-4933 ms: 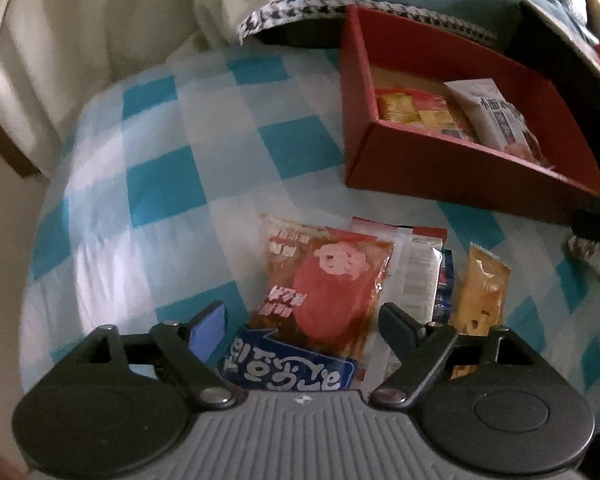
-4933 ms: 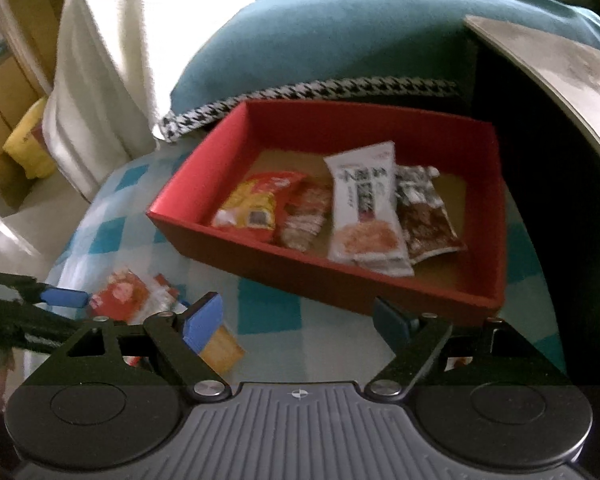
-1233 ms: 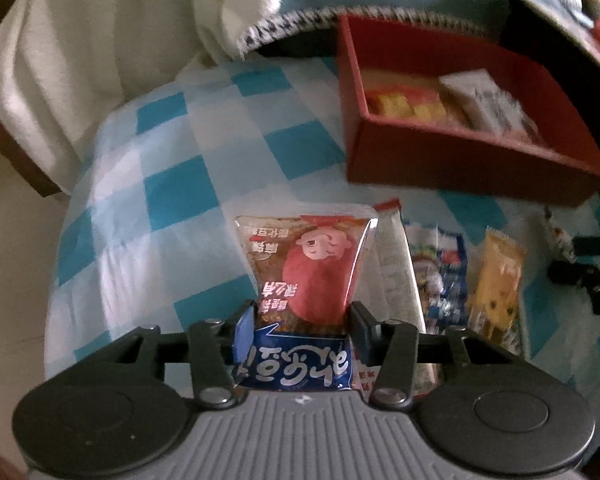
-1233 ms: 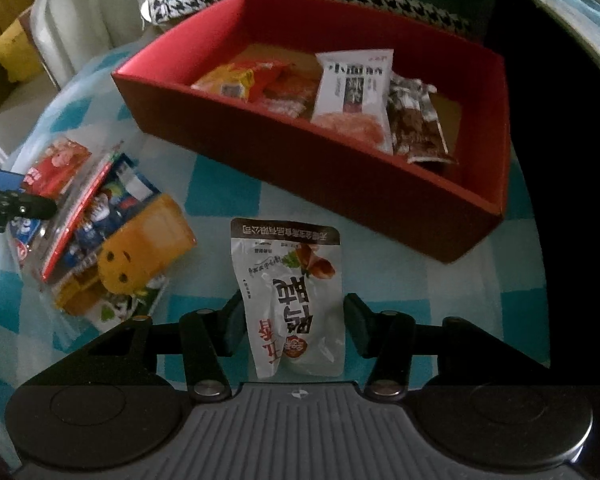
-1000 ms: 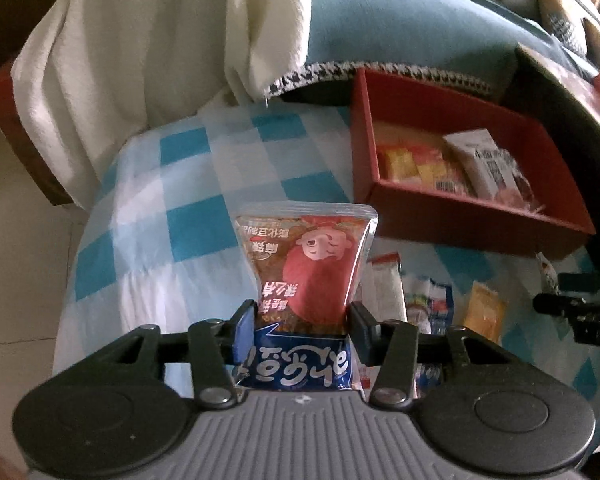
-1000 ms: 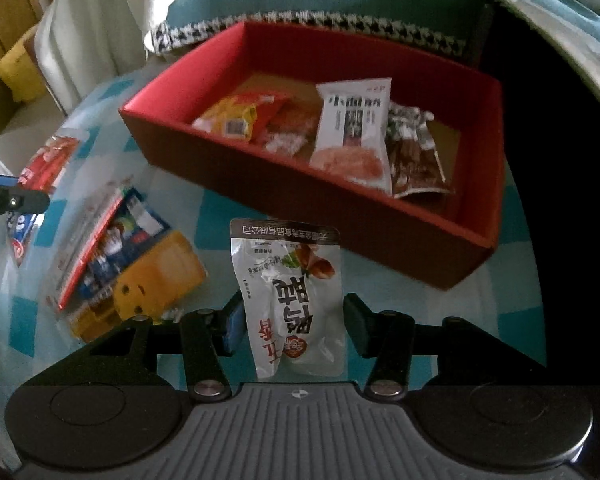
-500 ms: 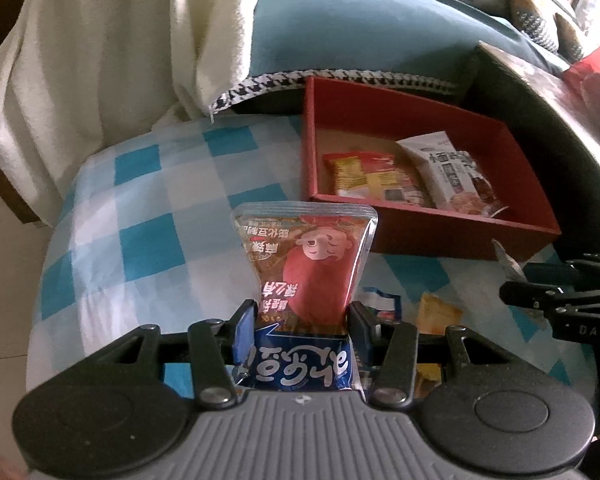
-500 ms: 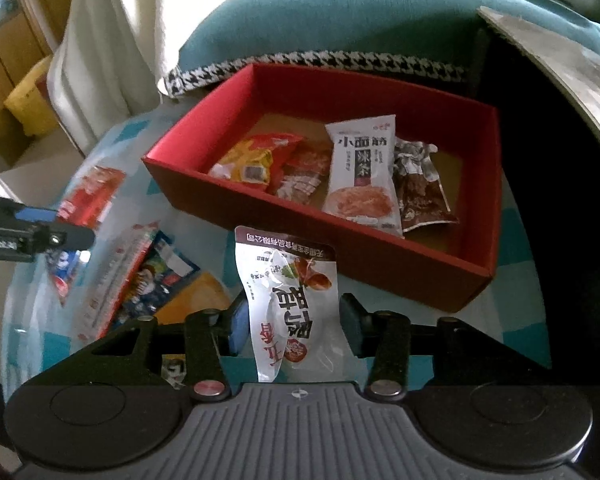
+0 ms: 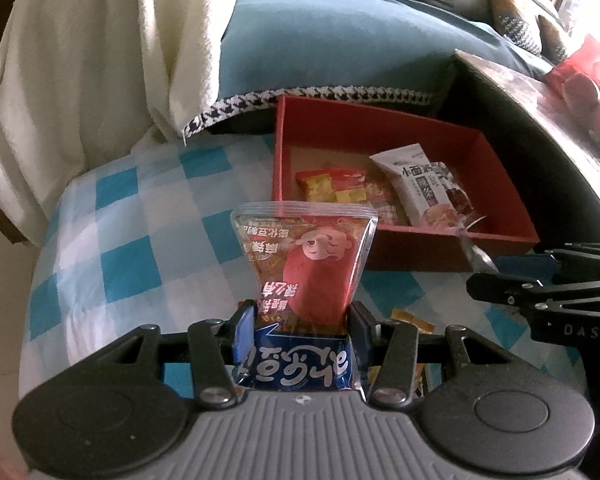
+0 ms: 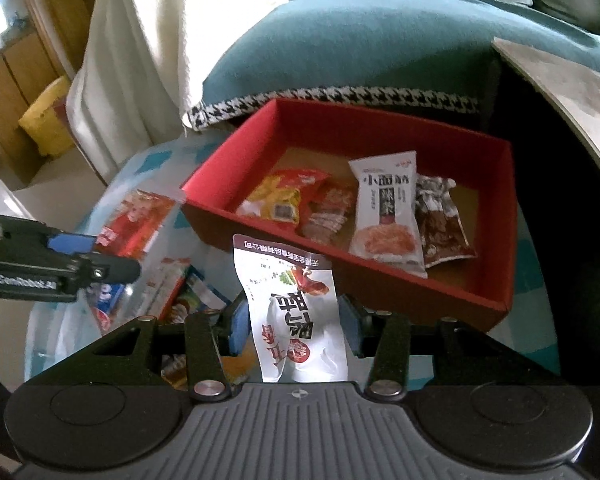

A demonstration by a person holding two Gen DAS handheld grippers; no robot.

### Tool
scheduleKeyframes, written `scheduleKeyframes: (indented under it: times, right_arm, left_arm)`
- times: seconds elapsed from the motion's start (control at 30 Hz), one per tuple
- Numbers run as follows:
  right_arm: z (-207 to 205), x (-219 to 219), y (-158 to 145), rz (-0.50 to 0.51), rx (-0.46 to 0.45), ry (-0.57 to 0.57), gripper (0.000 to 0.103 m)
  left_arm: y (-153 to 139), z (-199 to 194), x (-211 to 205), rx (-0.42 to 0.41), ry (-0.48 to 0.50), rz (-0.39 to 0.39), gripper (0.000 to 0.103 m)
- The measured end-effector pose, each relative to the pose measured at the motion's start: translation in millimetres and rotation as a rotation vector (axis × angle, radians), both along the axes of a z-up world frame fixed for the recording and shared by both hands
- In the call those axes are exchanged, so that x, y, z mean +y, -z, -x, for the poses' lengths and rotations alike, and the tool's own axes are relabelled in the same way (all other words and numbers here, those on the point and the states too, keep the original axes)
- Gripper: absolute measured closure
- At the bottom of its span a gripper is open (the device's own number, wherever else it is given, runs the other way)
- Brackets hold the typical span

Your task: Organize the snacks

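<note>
Left claw [image 9: 302,326]: clenching the lower part of a red-and-blue snack packet [image 9: 306,268]; the packet is standing upright between the pads, its sealed top edge pointing away from the claw.
Checked cloth [image 9: 128,240]: lying under and ahead-left of the left claw, covering the bench.
Loose snacks [image 10: 180,292]: lying on the cloth between the two claws, below and right of the left claw; an orange packet [image 9: 410,318] is peeking out just beside its right finger.
Right claw [image 10: 294,320]: grasping a white snack packet [image 10: 296,312] by its sides; its jaws have just been closing on it, and the packet is being held clear of the cloth, leaning slightly to the left.
Red box [image 10: 508,240]: sitting ahead of both claws, ahead-right of the left one, its near wall just beyond the white packet's top.
Box contents: a yellow-red packet [image 10: 278,196], a white noodle packet [image 10: 386,212] and a dark brown packet [image 10: 438,220] are lying flat on the box floor.
Teal cushion [image 10: 380,40]: rising behind the box.
</note>
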State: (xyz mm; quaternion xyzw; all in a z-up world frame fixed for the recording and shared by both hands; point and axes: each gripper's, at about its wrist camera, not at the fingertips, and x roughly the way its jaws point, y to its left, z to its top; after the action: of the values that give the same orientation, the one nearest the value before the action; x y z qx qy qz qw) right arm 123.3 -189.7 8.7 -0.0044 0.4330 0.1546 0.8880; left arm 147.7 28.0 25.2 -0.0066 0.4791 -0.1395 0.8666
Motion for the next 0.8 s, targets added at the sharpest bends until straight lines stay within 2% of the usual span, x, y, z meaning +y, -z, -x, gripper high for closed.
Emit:
scheduleKeyframes:
  times: [0.8]
  right_arm:
    - [-6.5,-12.2,-31.3,-0.057,-0.092,0.049,0.049]
  left_arm:
    - [-20.9,-20.0,-26.1,-0.073,0.015,0.025,0.06]
